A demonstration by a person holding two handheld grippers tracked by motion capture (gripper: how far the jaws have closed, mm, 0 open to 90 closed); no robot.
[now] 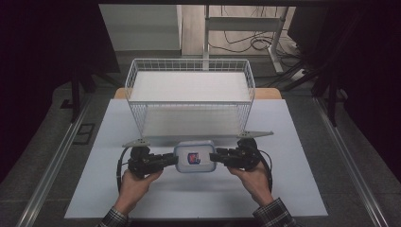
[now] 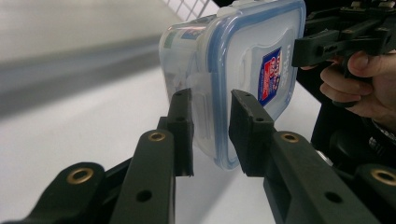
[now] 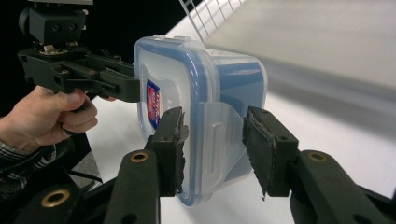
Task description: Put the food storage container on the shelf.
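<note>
Both grippers, left gripper (image 1: 173, 160) and right gripper (image 1: 214, 156), have their jaws clamped on the plastic container's (image 1: 194, 157) ends, just in front of the wire basket (image 1: 189, 97).

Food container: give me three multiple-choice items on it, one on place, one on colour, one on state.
1. Where is the food container?
A. inside the wire basket
B. between the two hand-held grippers, in front of the wire basket
C. on the floor

2. What colour is the lid's rim?
A. blue
B. red
C. green

3. What state is the lid in?
A. off, lying beside the container
B. half open
C. on the container

Answers:
1 B: the high view shows it between the left hand-held gripper and the right hand-held gripper, on the near side of the wire basket.
2 A: a blue band runs round the lid in both gripper views.
3 C: the lid sits flush on the container.
</note>
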